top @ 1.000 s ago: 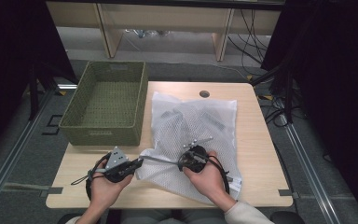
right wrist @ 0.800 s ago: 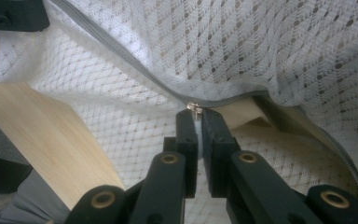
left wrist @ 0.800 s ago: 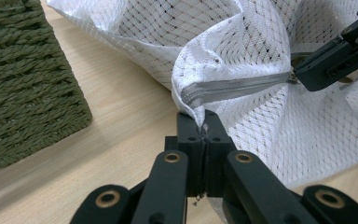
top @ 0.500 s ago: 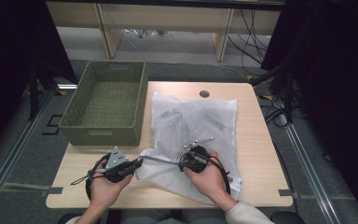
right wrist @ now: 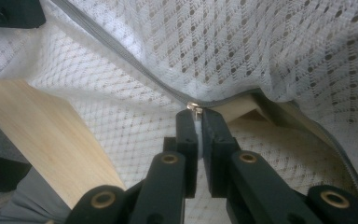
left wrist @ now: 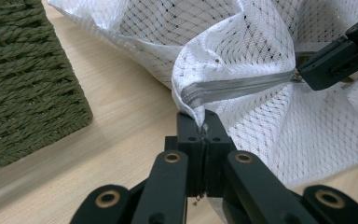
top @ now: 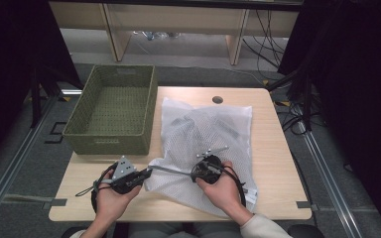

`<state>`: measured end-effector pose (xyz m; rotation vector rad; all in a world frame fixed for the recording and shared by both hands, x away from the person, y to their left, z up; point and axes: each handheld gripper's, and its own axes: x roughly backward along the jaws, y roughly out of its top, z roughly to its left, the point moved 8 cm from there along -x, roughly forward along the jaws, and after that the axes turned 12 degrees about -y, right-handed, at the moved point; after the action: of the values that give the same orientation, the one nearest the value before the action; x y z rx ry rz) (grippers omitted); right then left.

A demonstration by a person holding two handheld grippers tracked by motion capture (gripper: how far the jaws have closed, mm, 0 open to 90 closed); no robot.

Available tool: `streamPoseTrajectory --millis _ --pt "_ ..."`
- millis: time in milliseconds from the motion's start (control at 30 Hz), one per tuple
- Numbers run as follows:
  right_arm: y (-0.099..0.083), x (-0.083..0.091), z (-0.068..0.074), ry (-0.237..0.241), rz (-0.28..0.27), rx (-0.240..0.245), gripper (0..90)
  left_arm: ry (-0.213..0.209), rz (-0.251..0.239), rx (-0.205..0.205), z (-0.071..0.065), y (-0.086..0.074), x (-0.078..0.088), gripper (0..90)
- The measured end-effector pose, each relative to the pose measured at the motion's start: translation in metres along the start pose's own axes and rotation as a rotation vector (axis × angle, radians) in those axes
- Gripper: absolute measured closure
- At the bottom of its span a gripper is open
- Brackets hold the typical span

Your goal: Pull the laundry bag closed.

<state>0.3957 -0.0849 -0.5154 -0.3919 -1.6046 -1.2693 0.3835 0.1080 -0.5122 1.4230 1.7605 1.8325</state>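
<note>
**Both grippers clamped on the mesh bag's zipper line**

The white mesh laundry bag lies on the wooden table, its near edge lifted between the two grippers. The left gripper has its jaws pressed together on the bag's corner, right at the end of the grey zipper, which runs taut from there towards the other gripper. The right gripper has its jaws nearly together on the small metal zipper pull; a sliver of white shows between the pads, probably the pull tab, though the view is too close to be sure. To one side of that gripper the zipper is closed; to the other side it gapes, with bare table showing through the opening. Dark items inside the bag sit beyond the right gripper, blurred by the mesh. A green woven basket stands just beyond the left gripper, beside the bag. A hand grips the left tool, another hand the right.
</note>
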Motion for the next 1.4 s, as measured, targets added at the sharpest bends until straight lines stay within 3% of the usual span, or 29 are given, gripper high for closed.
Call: streamPoseTrajectory --millis 300,333,367,567,1000,1067,1167,1233,1367,1400 --pt "-0.001 0.001 -0.001 -0.012 0.0 -0.012 87.0 0.004 -0.001 0.01 -0.001 0.0 0.0 88.5" --pt "-0.003 0.003 0.001 -0.007 0.022 -0.038 87.0 0.002 -0.003 0.009 -0.001 0.0 0.0 88.5" --pt "-0.002 0.002 -0.002 -0.017 0.006 -0.013 87.0 0.002 -0.004 0.01 -0.001 0.0 0.001 88.5" --pt "-0.002 0.003 -0.004 -0.018 0.001 -0.029 87.0 0.004 -0.002 0.001 0.0 0.0 0.001 88.5" --pt "-0.005 0.004 -0.007 -0.018 0.001 -0.009 87.0 0.003 -0.004 -0.007 0.0 0.0 0.002 88.5" --pt "-0.006 0.006 -0.006 -0.026 0.016 -0.033 87.0 0.007 0.0 -0.009 0.001 0.0 0.002 88.5" --pt "-0.006 0.006 -0.009 -0.022 -0.001 -0.009 87.0 0.006 -0.003 -0.007 0.001 0.0 0.002 88.5" --pt "-0.007 0.006 -0.009 -0.024 0.007 -0.032 87.0 0.011 0.002 -0.01 0.001 0.0 0.002 88.5" --pt "-0.007 0.006 -0.012 -0.031 0.006 -0.019 87.0 0.009 -0.014 0.012 0.0 0.001 0.001 88.5" --pt "-0.008 0.008 -0.011 -0.027 0.018 -0.035 87.1 0.008 -0.013 0.013 0.0 0.001 0.001 88.5"
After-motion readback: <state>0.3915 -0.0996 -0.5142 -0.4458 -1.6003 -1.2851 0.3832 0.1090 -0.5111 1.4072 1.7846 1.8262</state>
